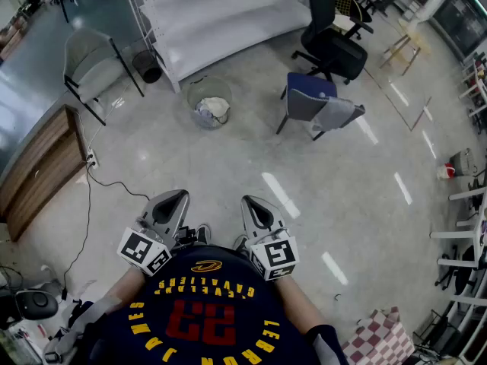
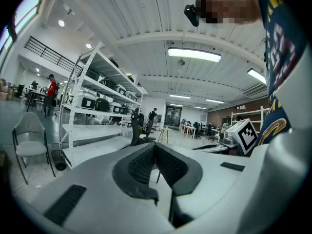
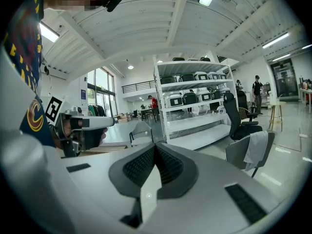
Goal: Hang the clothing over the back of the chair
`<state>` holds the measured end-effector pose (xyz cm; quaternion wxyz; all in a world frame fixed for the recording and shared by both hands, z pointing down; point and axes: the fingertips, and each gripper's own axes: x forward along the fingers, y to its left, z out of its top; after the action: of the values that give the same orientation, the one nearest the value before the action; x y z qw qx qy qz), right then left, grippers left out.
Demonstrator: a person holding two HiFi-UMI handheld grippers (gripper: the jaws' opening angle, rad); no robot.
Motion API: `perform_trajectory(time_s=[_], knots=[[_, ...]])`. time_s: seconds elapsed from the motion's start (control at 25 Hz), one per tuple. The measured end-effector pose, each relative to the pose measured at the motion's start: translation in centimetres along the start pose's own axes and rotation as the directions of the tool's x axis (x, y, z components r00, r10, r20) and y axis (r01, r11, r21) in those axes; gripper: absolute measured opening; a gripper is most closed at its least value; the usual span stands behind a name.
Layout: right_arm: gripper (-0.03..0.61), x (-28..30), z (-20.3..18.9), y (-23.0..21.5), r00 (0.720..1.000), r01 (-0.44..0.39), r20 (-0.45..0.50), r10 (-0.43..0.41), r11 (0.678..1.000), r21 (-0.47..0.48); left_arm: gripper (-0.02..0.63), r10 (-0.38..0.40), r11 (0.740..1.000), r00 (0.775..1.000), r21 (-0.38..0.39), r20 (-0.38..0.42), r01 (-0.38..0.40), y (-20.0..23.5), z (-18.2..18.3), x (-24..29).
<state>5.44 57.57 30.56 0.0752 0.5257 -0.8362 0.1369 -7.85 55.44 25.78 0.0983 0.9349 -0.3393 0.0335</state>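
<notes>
the grey clothing (image 1: 339,115) is draped over the top edge of the chair (image 1: 304,101) back, across the open floor and well apart from the person, and it sits toward one end of that back, not centred, so here's the worry: by my reading the longer side could drag the fabric down off the corner and onto the seat or floor, and any nudge to the chair would help it along; a second risk, if it needs straightening, is going in with jaws that aren't ready to take cloth, because the left gripper (image 1: 171,204) is fully closed on nothing and the right gripper (image 1: 255,207) is the same, pads pressed together, both empty and touching nothing, held side by side close to the person's body
</notes>
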Motion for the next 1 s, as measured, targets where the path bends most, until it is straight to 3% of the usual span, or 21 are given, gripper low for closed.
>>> perform_trajectory(time_s=[0.64,1.0], knots=[[0.008,-1.4,-0.2,-1.9,1.0,-0.018,0.016,0.018,1.0,0.022,0.003,0.021,1.0,1.0,-0.002,0.004,-0.021,-1.9,-0.2,1.4],[0.008,-2.6,-0.4,-4.0,0.998,-0.057,0.028,0.057,0.998,0.011,0.003,0.093,0.996,0.996,-0.009,0.005,-0.093,-3.2,-0.2,2.8]])
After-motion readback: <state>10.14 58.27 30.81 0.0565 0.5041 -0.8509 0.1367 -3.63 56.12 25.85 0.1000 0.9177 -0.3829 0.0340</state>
